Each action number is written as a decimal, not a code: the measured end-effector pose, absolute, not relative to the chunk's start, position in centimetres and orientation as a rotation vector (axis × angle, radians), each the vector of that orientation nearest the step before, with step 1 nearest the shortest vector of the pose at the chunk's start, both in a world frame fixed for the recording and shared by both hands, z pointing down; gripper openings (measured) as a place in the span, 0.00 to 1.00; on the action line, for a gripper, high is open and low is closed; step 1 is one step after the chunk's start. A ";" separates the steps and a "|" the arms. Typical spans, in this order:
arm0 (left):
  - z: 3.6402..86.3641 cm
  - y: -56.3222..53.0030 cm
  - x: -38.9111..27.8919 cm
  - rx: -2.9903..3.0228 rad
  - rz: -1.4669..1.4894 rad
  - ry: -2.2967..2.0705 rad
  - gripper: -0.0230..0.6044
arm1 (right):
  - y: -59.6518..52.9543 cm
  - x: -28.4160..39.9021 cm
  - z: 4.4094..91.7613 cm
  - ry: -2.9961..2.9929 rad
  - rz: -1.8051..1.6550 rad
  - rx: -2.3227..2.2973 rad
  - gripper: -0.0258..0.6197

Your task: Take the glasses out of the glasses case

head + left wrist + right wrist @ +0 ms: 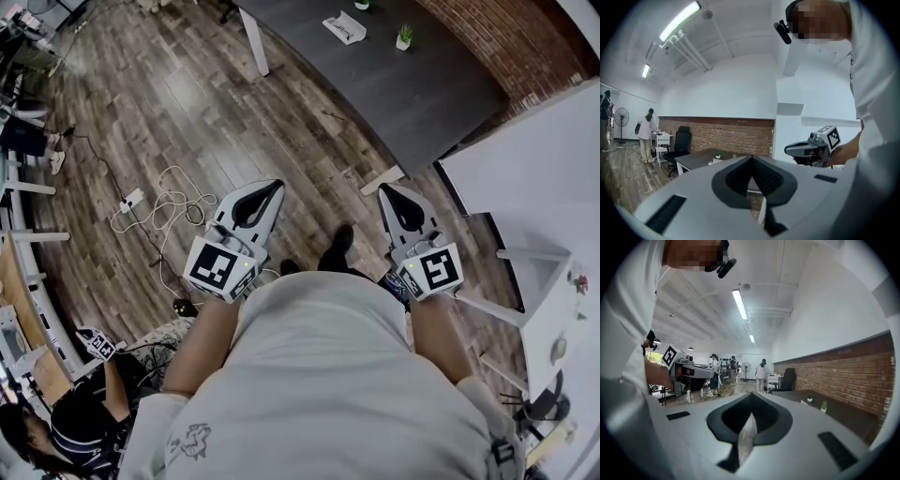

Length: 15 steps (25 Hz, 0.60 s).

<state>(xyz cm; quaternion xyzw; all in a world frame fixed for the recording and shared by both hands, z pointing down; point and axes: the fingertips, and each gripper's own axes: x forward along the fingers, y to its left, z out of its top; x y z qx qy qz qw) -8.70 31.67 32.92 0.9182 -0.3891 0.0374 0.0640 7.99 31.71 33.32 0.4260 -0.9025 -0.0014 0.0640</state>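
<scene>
On the dark table (412,94) far ahead lies a white open case (344,26) with a dark shape in it, too small to tell apart. The same white thing (714,161) shows faintly in the left gripper view. I stand on the wooden floor, well short of the table. Held level at waist height, my left gripper (277,185) has its jaws meeting at the tips with nothing between them. My right gripper (383,190) is shut and empty as well. In their own views the left gripper (752,157) and the right gripper (750,395) each show closed jaws.
Two small potted plants (404,37) stand on the dark table near the case. A white table (544,159) is at the right. Cables and a power strip (133,200) lie on the floor at the left. A seated person (75,422) is at the lower left; several people stand far off.
</scene>
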 end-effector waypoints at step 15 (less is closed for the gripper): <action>32.9 23.8 -1.5 2.770 0.144 -1.206 0.05 | 23.2 15.1 33.2 -2.726 -0.043 1.259 0.15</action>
